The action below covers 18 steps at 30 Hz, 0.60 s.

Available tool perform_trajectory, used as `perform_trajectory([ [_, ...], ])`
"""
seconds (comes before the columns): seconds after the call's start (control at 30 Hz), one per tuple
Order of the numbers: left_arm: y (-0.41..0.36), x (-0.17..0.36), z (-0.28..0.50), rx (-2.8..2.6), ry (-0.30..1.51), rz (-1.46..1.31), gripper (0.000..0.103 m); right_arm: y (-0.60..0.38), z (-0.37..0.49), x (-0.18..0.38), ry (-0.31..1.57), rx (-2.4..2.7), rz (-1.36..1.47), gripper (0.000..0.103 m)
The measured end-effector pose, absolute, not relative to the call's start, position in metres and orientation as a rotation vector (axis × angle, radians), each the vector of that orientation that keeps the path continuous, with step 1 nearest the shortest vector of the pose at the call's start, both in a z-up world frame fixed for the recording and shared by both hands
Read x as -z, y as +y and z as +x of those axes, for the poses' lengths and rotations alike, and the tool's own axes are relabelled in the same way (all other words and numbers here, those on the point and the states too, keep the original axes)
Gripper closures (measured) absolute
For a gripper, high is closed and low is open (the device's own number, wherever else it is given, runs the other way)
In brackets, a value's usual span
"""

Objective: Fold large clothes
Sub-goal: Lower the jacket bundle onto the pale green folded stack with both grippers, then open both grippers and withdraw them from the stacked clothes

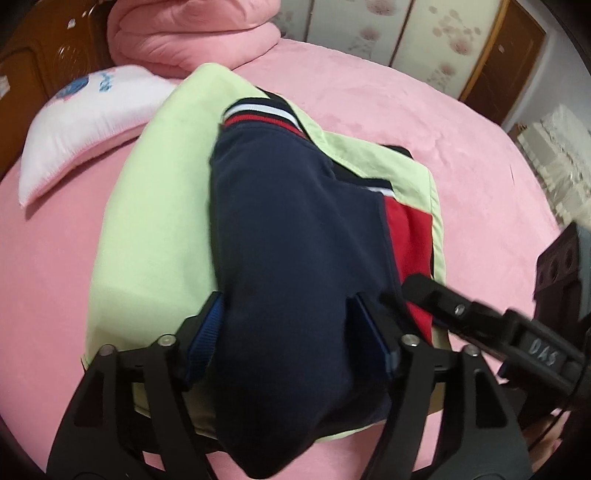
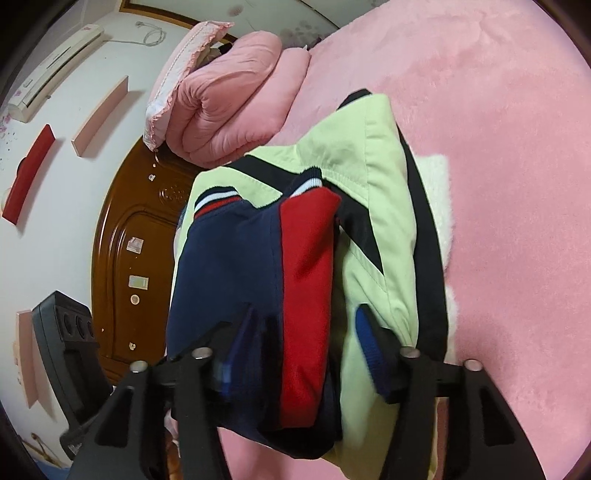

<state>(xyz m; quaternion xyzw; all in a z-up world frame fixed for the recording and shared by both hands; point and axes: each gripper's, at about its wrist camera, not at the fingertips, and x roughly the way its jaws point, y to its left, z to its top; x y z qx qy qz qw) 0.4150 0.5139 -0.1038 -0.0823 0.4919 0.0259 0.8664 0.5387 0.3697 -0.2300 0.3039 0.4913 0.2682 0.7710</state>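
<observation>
A folded navy and red garment (image 1: 295, 229) with a striped ribbed band lies on top of a folded light green garment (image 1: 155, 206) with black trim on the pink bed (image 1: 461, 155). My left gripper (image 1: 291, 328) stands open over the near end of the navy fabric, which bulges up between its blue-padded fingers. My right gripper (image 2: 303, 343) is open too, its fingers straddling the navy, red and green layers (image 2: 306, 266) at the stack's near edge. One right finger (image 1: 424, 291) shows beside the red panel in the left wrist view.
A folded pink quilt (image 1: 192, 37) and a white pillow (image 1: 85, 122) lie at the head of the bed by a brown wooden headboard (image 2: 129, 229). Floral panels (image 1: 406, 33) stand beyond the bed. An air conditioner (image 2: 55, 70) hangs on the wall.
</observation>
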Motion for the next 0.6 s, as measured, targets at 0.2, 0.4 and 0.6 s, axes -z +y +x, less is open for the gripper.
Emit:
perform_trajectory([
  [0.2, 0.475, 0.111, 0.388, -0.127, 0.976, 0.003, 0.021, 0.345, 0.524, 0.227, 1.026, -0.548, 0.641, 0.027],
  [0.4, 0.455, 0.114, 0.348, -0.277, 0.902, -0.002, 0.021, 0.311, 0.474, 0.229, 0.989, -0.552, 0.617, 0.02],
  [0.6, 0.436, 0.108, 0.311, -0.329, 0.953, -0.095, 0.021, 0.224, 0.41, 0.246, 0.995, -0.298, 0.648, 0.011],
])
